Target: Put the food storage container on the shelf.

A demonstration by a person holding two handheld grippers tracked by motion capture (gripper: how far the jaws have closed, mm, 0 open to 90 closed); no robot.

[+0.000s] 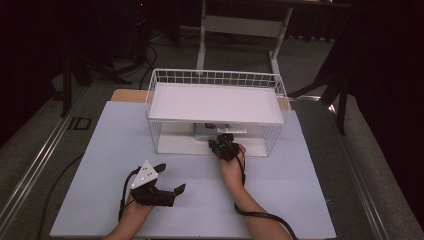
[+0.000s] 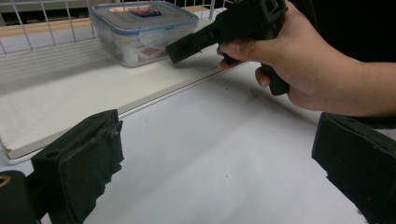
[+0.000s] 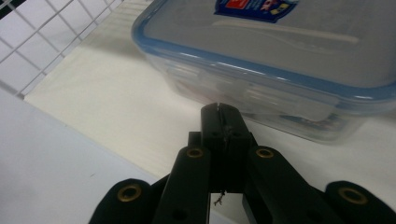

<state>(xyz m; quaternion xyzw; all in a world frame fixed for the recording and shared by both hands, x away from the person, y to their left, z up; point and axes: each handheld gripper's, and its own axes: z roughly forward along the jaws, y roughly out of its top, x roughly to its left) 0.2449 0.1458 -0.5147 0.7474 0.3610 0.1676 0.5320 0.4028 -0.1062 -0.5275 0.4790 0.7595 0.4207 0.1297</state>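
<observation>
A clear plastic box with a blue-rimmed lid (image 3: pixel 280 56) stands on the lower white shelf (image 2: pixel 70 98) of a wire rack (image 1: pixel 215 80). In the high view the box (image 1: pixel 207 129) sits under the rack's top board. My right gripper (image 3: pixel 219 109) is shut with nothing between its jaws, and its tip points at the box's near side, very close; whether it touches I cannot tell. In the left gripper view, the right gripper (image 2: pixel 187 44) hovers over the shelf's front edge beside the box (image 2: pixel 140 28). My left gripper (image 1: pixel 171 178) rests open and empty on the table (image 1: pixel 300 190), left of the right hand.
The rack's white top board (image 1: pixel 215 102) covers the lower shelf, and wire walls close its sides and back. A desk frame (image 1: pixel 240 30) stands on the floor beyond the table. Cables trail from both grippers toward the table's near edge.
</observation>
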